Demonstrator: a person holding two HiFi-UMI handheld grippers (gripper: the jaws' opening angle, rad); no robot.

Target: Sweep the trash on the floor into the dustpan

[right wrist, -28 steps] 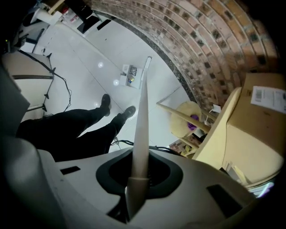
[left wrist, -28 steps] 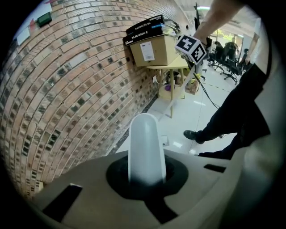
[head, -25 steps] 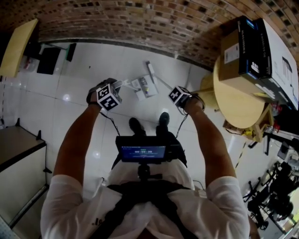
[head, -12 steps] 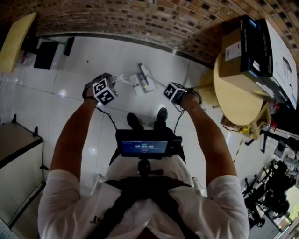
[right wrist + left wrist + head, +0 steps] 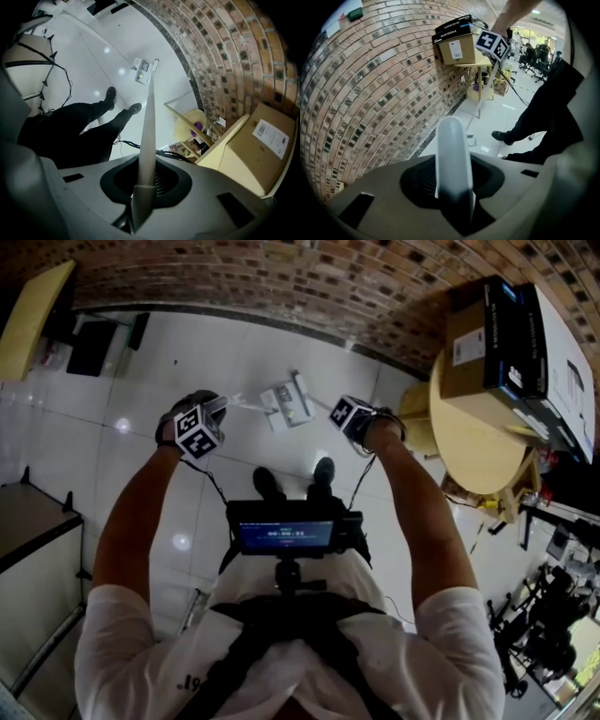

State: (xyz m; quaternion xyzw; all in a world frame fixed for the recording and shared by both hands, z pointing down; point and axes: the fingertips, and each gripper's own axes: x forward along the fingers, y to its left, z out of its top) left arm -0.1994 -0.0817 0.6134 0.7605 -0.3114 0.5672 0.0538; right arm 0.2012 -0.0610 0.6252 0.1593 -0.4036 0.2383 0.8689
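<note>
A white dustpan (image 5: 279, 401) lies on the pale tiled floor near the brick wall, with the broom head (image 5: 302, 390) right beside it. The dustpan's rounded white handle (image 5: 451, 140) stands between the jaws of my left gripper (image 5: 223, 402); those jaws are opening and the pads look clear of it. My right gripper (image 5: 331, 409) is shut on the long pale broom stick (image 5: 149, 117), which runs down to the broom head (image 5: 153, 63) and dustpan (image 5: 139, 70). I cannot make out any trash at this size.
A round wooden table (image 5: 473, 432) bearing cardboard boxes (image 5: 487, 334) stands at the right, close to my right arm. The brick wall (image 5: 281, 277) runs along the far side. A dark cabinet (image 5: 28, 531) sits at the left. The person's shoes (image 5: 267, 482) stand just behind the dustpan.
My left gripper has shifted left in the head view and my right gripper has edged up slightly. The dustpan and broom head stay close together by the wall.
</note>
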